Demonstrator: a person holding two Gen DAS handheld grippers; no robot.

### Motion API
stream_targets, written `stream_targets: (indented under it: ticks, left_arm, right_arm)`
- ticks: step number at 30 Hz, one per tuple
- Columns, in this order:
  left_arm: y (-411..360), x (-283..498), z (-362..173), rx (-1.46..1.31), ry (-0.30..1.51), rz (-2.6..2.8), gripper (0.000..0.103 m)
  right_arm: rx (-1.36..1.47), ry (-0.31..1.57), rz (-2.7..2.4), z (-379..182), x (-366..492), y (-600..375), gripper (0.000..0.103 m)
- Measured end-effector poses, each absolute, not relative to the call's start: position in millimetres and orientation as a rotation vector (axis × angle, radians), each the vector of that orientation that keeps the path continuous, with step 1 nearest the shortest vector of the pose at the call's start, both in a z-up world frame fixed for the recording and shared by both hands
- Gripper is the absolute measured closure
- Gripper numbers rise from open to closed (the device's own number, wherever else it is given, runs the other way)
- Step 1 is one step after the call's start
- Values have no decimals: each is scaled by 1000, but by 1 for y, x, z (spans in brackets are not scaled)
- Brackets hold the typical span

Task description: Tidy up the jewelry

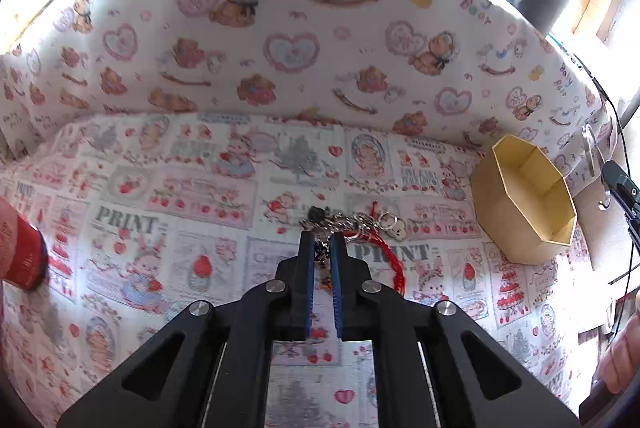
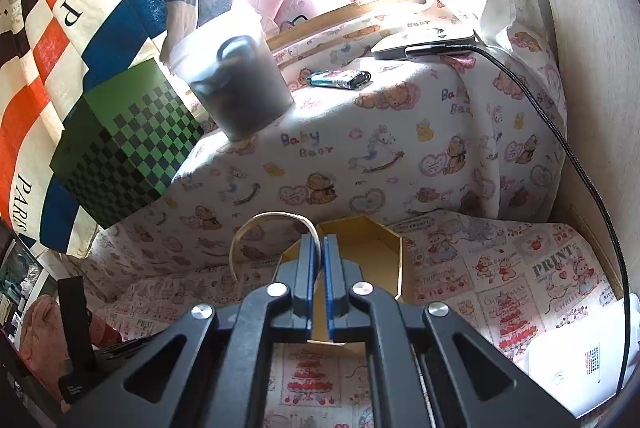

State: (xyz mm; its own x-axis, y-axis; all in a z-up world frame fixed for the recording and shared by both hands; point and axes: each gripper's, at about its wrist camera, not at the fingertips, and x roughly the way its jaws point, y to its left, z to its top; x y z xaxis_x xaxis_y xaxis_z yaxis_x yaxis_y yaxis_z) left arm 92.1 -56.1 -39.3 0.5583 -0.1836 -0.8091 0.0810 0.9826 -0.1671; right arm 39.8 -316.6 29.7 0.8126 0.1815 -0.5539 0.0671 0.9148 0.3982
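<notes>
Two closed grippers: left gripper (image 1: pixel 323 237) on tangled jewelry (image 1: pixel 352 224), right gripper (image 2: pixel 322 240) on a bangle (image 2: pixel 272 220), yellow box (image 2: pixel 372 248) behind.

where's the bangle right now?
Right wrist view, centre: the bangle is pinched in the right gripper, arcing up and left, just in front of the open yellow box.

On the printed cloth (image 1: pixel 168 212) a wide bare stretch lies open to the left of the jewelry pile (image 1: pixel 352 228), bounded at the far left by a red cylinder (image 1: pixel 22 248) and at the back by the rising bear-print drape (image 1: pixel 288 44). To the right the open octagonal box (image 1: pixel 528 200) stands near the pile, leaving a narrow strip between them. Beyond the box, a black cable (image 2: pixel 592 156) hangs along the wall, and a checkered box (image 2: pixel 128 148) and grey cup (image 2: pixel 240 84) crowd the upper ledge.
</notes>
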Motion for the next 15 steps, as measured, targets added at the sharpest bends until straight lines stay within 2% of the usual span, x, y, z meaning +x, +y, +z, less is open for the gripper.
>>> stream_targets:
  ticks: [8, 15]
  left_arm:
    - [-45, 70, 5, -140, 858, -260, 96]
    - [-111, 82, 48, -162, 813, -489, 96]
  right_arm:
    - [429, 625, 43, 28, 42, -323, 99]
    - [527, 643, -34, 17, 49, -363, 99]
